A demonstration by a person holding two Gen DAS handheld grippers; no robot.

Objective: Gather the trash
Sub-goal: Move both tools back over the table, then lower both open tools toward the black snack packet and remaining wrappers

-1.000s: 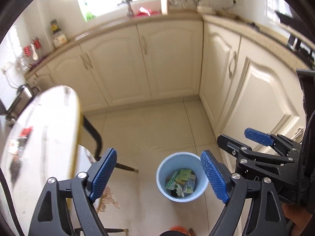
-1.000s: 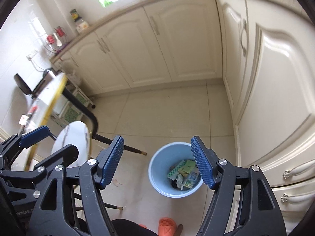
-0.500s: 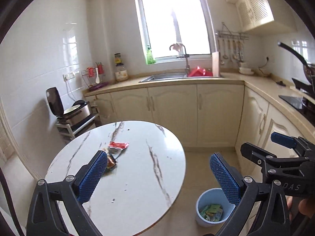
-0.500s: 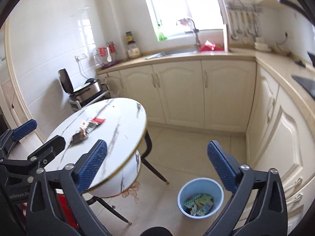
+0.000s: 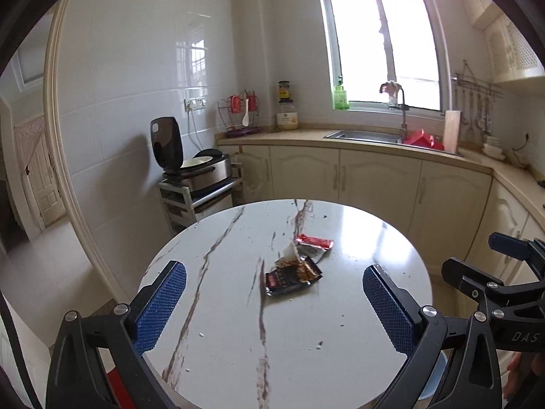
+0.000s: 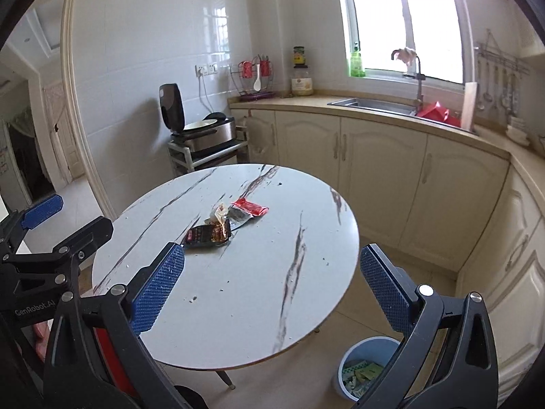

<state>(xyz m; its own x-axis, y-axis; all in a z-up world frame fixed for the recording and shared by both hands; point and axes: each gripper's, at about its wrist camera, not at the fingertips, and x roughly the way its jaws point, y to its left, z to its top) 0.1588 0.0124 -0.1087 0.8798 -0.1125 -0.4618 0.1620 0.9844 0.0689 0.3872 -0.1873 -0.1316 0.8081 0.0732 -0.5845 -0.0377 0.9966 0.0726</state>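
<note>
Two grippers hang over the near edge of the round marble table, each with nothing between its blue pads. The left gripper and right gripper have just been opening, and their jaws stand wide apart. A dark wrapper, a pale torn wrapper and a red sachet lie bunched near the table's middle, well clear of every edge, with bare tabletop all around. On the floor off the table's right edge stands a blue bin with packets inside.
</note>
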